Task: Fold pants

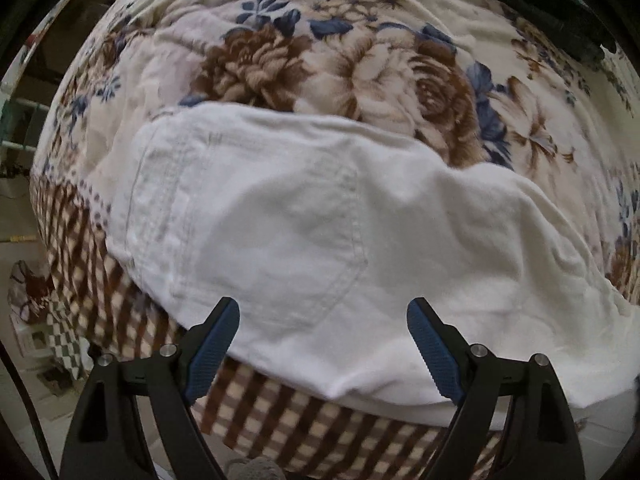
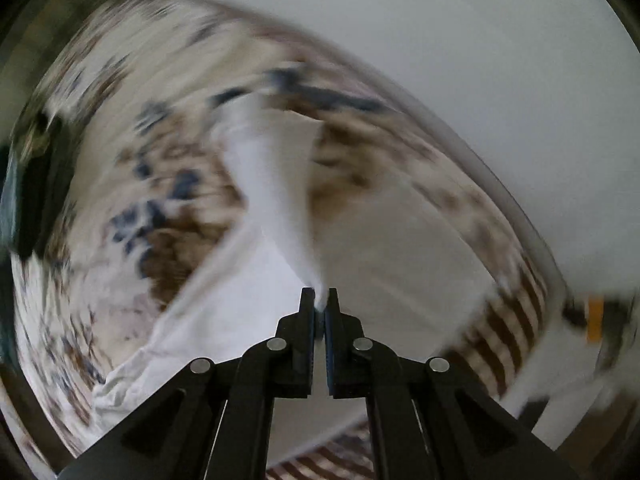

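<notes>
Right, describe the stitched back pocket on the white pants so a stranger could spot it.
Find the floral bedspread with its brown checked border. On it lie the white cotton pants. The back pocket sits above the open left gripper: a shield-shaped patch outlined in double stitching, the only seamed panel there.

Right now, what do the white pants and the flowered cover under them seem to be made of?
White pants: likely cotton denim or twill, matte; stitched pocket seams and soft creases show. Flowered cover: seems a soft, fuzzy fleece-like blanket with printed flowers and a checked border; the exact fibre cannot be told.

Left gripper [image 1: 323, 312] agape, right gripper [image 2: 319, 298] clamped
</notes>
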Motion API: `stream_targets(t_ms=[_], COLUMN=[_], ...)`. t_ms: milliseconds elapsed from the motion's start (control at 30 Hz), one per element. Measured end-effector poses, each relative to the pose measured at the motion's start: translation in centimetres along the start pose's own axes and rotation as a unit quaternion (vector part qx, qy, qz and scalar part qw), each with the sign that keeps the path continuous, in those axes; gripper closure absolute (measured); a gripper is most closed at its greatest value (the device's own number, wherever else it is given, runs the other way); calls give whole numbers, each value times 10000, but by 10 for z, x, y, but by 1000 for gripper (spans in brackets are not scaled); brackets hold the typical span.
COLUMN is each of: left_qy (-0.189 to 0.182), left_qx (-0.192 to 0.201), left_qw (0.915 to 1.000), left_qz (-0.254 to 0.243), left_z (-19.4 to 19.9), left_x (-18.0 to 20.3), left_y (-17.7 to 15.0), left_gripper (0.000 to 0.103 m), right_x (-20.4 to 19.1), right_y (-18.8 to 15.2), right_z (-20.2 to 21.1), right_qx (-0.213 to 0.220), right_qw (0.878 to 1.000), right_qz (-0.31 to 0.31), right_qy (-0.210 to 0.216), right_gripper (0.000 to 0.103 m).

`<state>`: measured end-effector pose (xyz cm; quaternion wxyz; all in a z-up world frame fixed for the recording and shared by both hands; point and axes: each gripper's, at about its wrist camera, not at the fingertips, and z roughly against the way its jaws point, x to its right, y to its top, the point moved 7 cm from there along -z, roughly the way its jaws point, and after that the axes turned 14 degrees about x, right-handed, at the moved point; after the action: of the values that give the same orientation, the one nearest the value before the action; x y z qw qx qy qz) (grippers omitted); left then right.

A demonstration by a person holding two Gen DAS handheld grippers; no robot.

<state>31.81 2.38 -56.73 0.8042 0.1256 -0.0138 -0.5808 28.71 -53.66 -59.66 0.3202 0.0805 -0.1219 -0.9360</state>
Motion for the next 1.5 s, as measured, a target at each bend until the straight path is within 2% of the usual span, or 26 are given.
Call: stream_targets(t_ms=[67, 167, 267, 300, 333, 367, 400, 433, 533, 633, 700, 767, 833, 900, 967, 1000, 1033, 1067, 1100, 1133, 1200, 1233, 1367, 1500], left_qy=[19, 11, -30, -47, -81, -125, -186, -248, -297, -324, -338, -457, -563, -692, -838, -870, -949, -990, -971, -891, -710, -659, -682, -636], left_qx=[-64, -163, -244, -250, -254, -259, -265, -257, -146, -24, -49, -75, -196, -408, -564, -633, -627, -582, -505, -389, -130, -5, 25, -64], left_qw=[10000, 9999, 9996, 9995, 9993, 9990, 9986, 9980, 9949, 9887, 9856, 9810, 9769, 9740, 9691, 9674, 9659, 9660, 9690, 9746, 9838, 9859, 9840, 9830], left_qz=[-43, 1, 157, 195, 262, 330, 413, 527, 948, 1460, 1654, 1883, 2050, 2117, 2249, 2294, 2326, 2316, 2217, 2017, 1641, 1539, 1644, 1722], left_z=[-4, -9, -10, -9, -6, -4, -2, 2, 11, 11, 3, -12, -30, -51, -71, -81, -86, -89, -89, -85, -75, -69, -60, -66], left_x=[3, 3, -5, -9, -16, -23, -31, -41, -85, -137, -162, -181, -193, -199, -202, -204, -203, -201, -198, -195, -188, -187, -196, -211], left_y=[-8, -18, -24, -26, -28, -29, -31, -32, -31, -25, -20, -16, -9, -6, -5, -5, -3, 0, 3, 6, 11, 13, 10, 4], left_gripper=[17, 17, 17, 17, 17, 17, 17, 17, 17, 18, 18, 18, 18, 18, 20, 29, 36, 53, 63, 67, 82, 83, 84, 84], right_x=[35, 80, 88, 87, 87, 85, 82, 78, 46, -15, -62, -97, -133, -153, -162, -165, -168, -162, -159, -157, -155, -155, -152, -139], right_y=[-17, -47, -69, -77, -82, -84, -89, -94, -117, -161, -202, -240, -273, -292, -305, -313, -320, -326, -332, -336, -338, -339, -349, -368], right_z=[-3, -26, -53, -56, -54, -51, -43, -34, -7, 6, 8, 7, 5, -2, -11, -19, -24, -22, -25, -25, -13, -4, 29, 28], right_qx=[-1, -231, -662, -837, -866, -861, -829, -766, -720, -1059, -1449, -1708, -1842, -1809, -1837, -1838, -1856, -1849, -1812, -1745, -1549, -1441, -1380, -1561], right_qw=[9995, 9982, 9959, 9933, 9916, 9907, 9904, 9910, 9930, 9875, 9784, 9716, 9653, 9656, 9669, 9681, 9671, 9680, 9703, 9702, 9737, 9760, 9780, 9789], right_qz=[-316, -534, -567, -785, -962, -1049, -1097, -1085, -849, -543, -331, -166, -75, -63, -119, -296, -430, -489, -582, -766, -733, -593, -236, 10], right_qy=[-80, -166, -236, -105, 60, 137, 166, 186, 403, 1035, 1435, 1633, 1848, 1867, 1766, 1676, 1687, 1627, 1494, 1497, 1501, 1522, 1549, 1319], right_gripper=[98, 98, 90, 82, 64, 52, 36, 34, 34, 34, 34, 34, 34, 34, 35, 39, 62, 78, 92, 93, 94, 94, 95, 95])
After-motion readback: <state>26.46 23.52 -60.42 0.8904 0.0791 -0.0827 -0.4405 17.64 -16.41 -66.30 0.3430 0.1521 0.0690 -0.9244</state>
